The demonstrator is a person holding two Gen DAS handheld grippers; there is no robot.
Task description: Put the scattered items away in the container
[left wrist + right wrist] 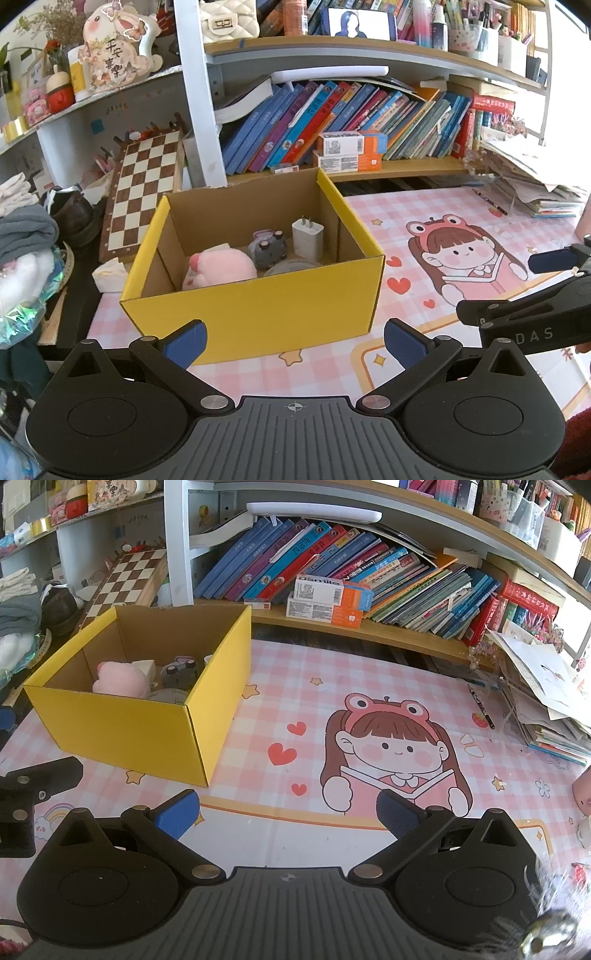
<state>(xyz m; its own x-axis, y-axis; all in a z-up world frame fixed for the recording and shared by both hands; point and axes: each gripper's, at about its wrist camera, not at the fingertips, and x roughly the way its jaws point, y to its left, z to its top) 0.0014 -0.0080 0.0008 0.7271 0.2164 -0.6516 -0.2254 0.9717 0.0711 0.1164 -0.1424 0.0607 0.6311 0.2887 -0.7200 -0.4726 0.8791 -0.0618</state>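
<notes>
Free: mat right of yellow box | Blocked: paper stack at mat's right edge, chessboard behind box

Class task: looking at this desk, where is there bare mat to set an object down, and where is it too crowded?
Free: the pink mat between the yellow box and the paper pile, over the cartoon girl. Crowded: inside the box, the paper pile's edge, and the clothes heap left of the box.

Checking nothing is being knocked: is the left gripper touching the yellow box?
Apart. In the right wrist view the left gripper sits clear of the yellow box, with a strip of pink checked mat visible between them.
</notes>
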